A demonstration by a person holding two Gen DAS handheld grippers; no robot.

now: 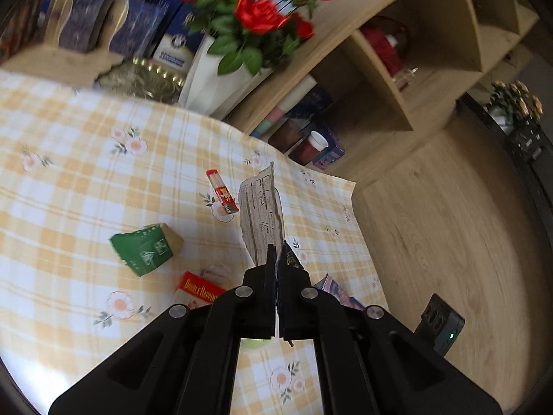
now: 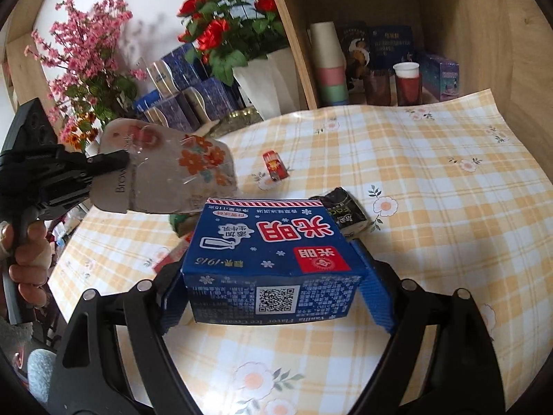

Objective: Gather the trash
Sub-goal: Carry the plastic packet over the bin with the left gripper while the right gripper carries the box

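The right gripper [image 2: 276,276] holds a blue box [image 2: 273,259] with its jaws spread wide, 1 finger on each side of the box, up off the table [image 2: 432,207]. The box has white words, a red patch and a square code on its near side. Just behind the box lies a dark crumpled wrapper [image 2: 345,212]. The left gripper [image 1: 276,266] has its jaws squeezed tight on a thin wrapper [image 1: 261,214], which sticks up from the tips. In the right camera that same wrapper looks clear and shiny with orange flowers on it, and it hangs in the air to the left of the box. A hand [image 2: 29,259] grips the handle below it. The table has a yellow checked cloth with little flowers. On it, near the left gripper, lie a red pack [image 1: 198,290], then a green packet [image 1: 145,249], and farther off a small red tube [image 1: 223,192]. These 3 are apart from each other. At the far edge of the table stands a white vase [image 2: 266,79] with red roses [image 1: 259,10], with blue boxes [image 2: 193,97] beside it. To the right is a wood shelf [image 2: 484,34] with a stack of cups [image 2: 328,62] inside.
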